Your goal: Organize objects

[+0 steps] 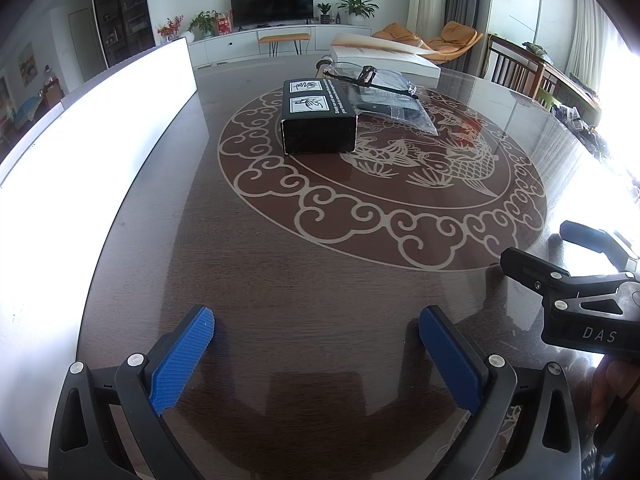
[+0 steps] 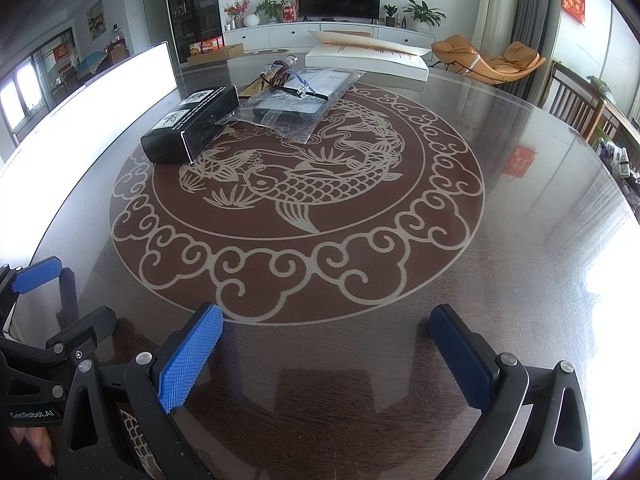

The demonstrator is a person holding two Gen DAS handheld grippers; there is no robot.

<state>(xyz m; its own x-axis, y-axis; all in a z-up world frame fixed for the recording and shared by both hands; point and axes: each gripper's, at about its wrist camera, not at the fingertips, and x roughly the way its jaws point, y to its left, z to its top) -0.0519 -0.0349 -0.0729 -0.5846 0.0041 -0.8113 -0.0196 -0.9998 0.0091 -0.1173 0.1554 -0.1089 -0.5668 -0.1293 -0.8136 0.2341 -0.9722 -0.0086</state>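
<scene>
Bright daylight, blown-out glare on right, glossy table [image 1: 320, 280] reflections, perhaps slight softness, fisheye-warped edges

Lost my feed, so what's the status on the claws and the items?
Left claw open, empty. Right claw open, empty. Black box and plastic bag untouched mid-table. Path clear.
</scene>
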